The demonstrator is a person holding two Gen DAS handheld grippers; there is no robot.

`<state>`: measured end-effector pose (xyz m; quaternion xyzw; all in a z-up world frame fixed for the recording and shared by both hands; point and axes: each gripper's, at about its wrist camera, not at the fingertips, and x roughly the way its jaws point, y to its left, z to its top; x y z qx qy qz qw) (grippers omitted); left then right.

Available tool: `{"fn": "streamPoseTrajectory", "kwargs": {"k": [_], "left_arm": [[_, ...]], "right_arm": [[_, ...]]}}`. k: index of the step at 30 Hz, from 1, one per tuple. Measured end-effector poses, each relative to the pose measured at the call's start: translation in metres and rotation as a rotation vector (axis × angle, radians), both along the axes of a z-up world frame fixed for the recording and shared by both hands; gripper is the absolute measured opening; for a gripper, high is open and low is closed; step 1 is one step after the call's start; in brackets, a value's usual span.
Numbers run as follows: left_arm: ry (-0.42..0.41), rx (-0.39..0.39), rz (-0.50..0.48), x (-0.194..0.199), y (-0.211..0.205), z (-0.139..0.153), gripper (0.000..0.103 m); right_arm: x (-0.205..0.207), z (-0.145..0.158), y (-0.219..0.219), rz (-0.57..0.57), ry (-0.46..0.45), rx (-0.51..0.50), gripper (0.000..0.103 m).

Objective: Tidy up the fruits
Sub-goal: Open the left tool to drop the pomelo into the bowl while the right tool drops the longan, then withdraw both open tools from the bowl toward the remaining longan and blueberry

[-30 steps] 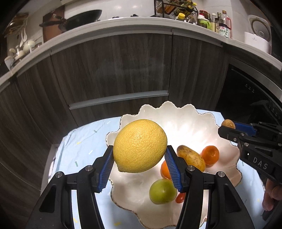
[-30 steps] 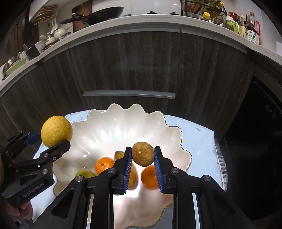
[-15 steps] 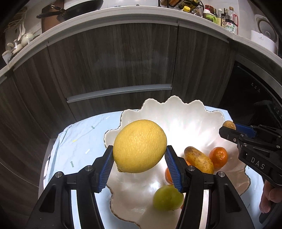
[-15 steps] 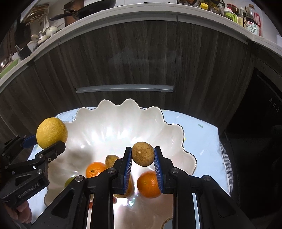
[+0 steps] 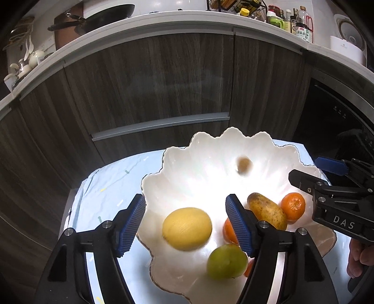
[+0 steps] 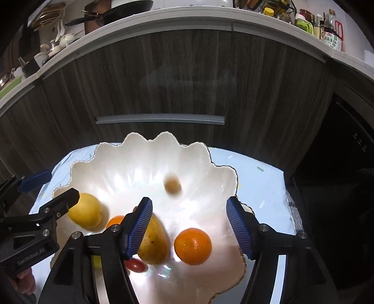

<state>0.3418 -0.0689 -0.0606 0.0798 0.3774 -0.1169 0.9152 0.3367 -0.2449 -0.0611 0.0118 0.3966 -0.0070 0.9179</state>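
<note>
A white scalloped bowl [image 5: 177, 149] [image 6: 149, 138] sits on a light blue cloth. My left gripper [image 5: 185, 224] hangs over it with jaws opening. A yellow lemon [image 5: 187, 228] [image 6: 86, 214] shows blurred below them, free of the pads. My right gripper [image 6: 189, 224] is over the bowl's right side, its jaws opening too. A small brown fruit [image 6: 172, 186] [image 5: 243, 164], blurred, is loose in the bowl beyond them. The bowl also holds a mango [image 6: 153, 243], two oranges [image 6: 192, 245], a green fruit [image 5: 226, 260] and a red cherry tomato [image 6: 135, 265].
Dark wood cabinet doors with a grey handle [image 5: 161, 126] stand close behind the table. A counter above carries a pan [image 5: 105, 14] and bottles [image 5: 301, 25]. A black appliance [image 5: 339, 121] is at the right. A person's hand [image 5: 357, 257] holds the right gripper.
Both grippers opened. The lemon dropped out of the left gripper into the bowl, and the small brown fruit fell from the right gripper into the bowl.
</note>
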Motion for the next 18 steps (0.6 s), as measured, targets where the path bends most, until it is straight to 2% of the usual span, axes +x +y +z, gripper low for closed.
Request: {"fn": "streamPoseTrajectory", "kwargs": {"k": [4, 18], "left_arm": [[-0.009, 0.000, 0.007, -0.005, 0.000, 0.003, 0.081], [-0.059, -0.003, -0.018, -0.047, -0.002, 0.027, 0.082]], "right_arm": [[-0.006, 0.001, -0.001, -0.007, -0.003, 0.015, 0.066], [-0.047, 0.017, -0.008, -0.039, -0.031, 0.035, 0.066]]}}
